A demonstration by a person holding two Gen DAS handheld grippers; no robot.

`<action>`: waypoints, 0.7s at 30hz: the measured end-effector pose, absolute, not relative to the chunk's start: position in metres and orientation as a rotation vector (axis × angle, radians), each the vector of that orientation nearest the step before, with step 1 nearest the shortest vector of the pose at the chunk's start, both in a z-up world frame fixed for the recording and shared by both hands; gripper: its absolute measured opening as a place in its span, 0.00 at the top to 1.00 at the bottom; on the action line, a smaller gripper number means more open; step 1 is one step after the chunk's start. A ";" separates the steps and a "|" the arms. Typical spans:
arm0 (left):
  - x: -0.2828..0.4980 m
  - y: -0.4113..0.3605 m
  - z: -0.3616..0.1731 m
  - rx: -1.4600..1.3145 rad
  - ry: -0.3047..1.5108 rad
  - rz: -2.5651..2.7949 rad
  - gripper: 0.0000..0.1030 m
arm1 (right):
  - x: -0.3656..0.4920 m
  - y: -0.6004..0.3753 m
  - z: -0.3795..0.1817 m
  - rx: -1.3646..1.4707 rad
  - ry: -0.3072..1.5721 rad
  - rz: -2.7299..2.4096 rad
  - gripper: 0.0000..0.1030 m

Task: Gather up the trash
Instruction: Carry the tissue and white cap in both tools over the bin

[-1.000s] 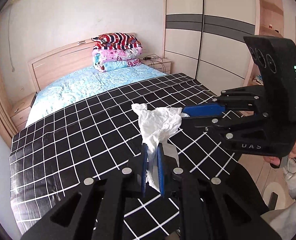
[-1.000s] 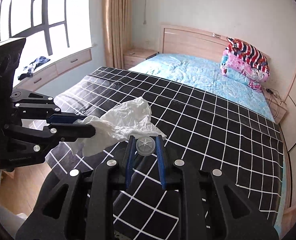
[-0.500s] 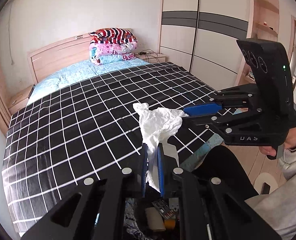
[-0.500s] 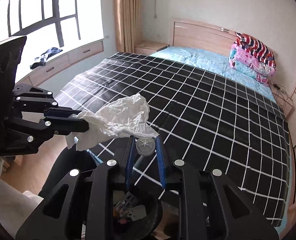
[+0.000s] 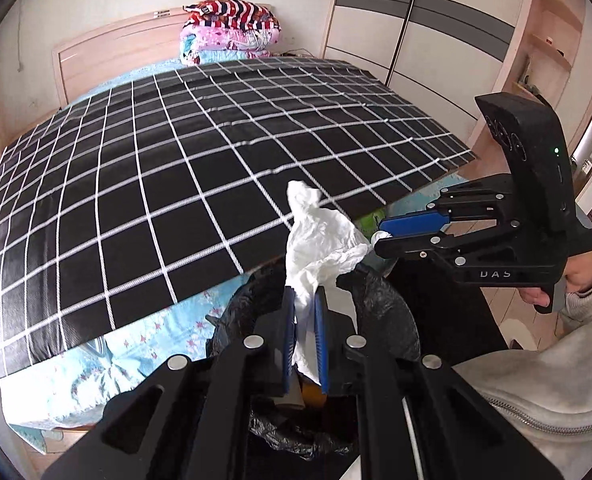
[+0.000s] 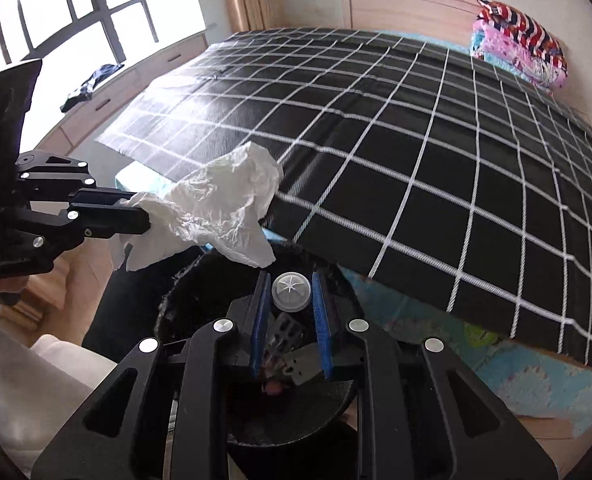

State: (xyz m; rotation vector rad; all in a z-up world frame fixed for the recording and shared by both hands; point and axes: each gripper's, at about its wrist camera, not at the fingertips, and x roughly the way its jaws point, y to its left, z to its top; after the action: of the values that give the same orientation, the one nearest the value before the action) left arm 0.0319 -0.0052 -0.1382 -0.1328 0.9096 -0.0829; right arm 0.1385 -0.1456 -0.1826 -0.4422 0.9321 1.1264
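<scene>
Room: bedroom, bed under black checked cover (image 5: 184, 184).
Left gripper (image 5: 305, 312): jaws clamped on crumpled white tissue (image 5: 320, 240), held above bin.
Right gripper (image 6: 291, 304): jaws pinching small clear plastic cap (image 6: 291, 292), over bin mouth.
Bin (image 6: 336, 396): black-lined, beside bed edge, blister packs inside.
Pillows (image 5: 232, 28): stacked at headboard.

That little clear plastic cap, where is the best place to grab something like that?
Across its round rim, one finger on each side, coming at it face-on. The right gripper holds the cap just so: its curved edge sits between the flat blue pads, its star-marked face showing.
</scene>
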 end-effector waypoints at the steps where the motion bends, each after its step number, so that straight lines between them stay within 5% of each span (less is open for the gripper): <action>1: 0.031 -0.005 -0.144 -0.137 0.926 -0.083 0.91 | 0.137 -0.145 -0.190 -0.445 0.953 1.127 0.79; 21: 0.055 -0.019 -0.246 -0.174 1.144 -0.092 0.91 | 0.135 -0.130 -0.247 -0.470 1.123 1.112 0.79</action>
State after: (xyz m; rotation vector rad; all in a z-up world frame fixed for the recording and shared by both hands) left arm 0.0552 -0.0186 -0.2455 -0.1735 1.1445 -0.0916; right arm 0.1355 -0.1305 -0.2470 -0.4701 1.1230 1.1120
